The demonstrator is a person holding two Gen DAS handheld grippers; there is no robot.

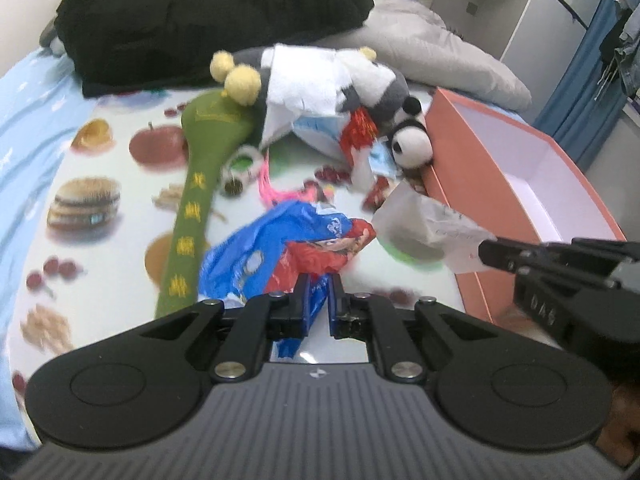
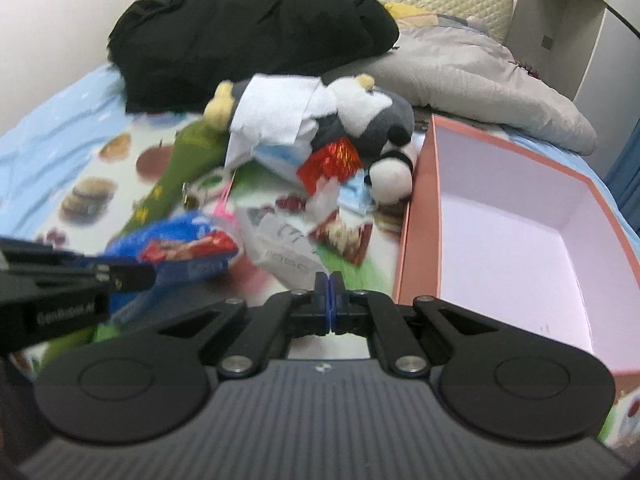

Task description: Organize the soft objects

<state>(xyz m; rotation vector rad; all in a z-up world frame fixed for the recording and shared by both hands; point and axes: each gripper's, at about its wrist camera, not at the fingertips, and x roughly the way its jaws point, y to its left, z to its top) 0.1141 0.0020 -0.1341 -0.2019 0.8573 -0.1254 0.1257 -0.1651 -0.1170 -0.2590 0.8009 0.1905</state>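
Left tongs (image 1: 318, 300): jaws nearly closed, pinching the near edge of the blue bag (image 1: 280, 248), which trailed below the pads.
Right tongs (image 2: 330, 300): pads pressed together on a thin edge of the white bag (image 2: 288, 256); in the left view the tip met that bag's corner beside the box.
Hidden or unclear: both views blurred by motion; print on the bags unreadable; small items between the bags and the toys too smeared to name; the box's near end cut off by the right tongs.
Surface: food-print cloth (image 1: 100, 184) over a blue sheet (image 1: 24, 128).
Room: black garment (image 1: 208, 12) and grey pillow (image 1: 436, 52) at the far end; blue curtain (image 1: 588, 80) at right.
Box (image 2: 516, 220): pink, open, just right of the right tongs.
Soft things: grey plush (image 1: 372, 84), panda (image 1: 412, 140) touching the box wall, green plush (image 1: 192, 208), all beyond both tongs.
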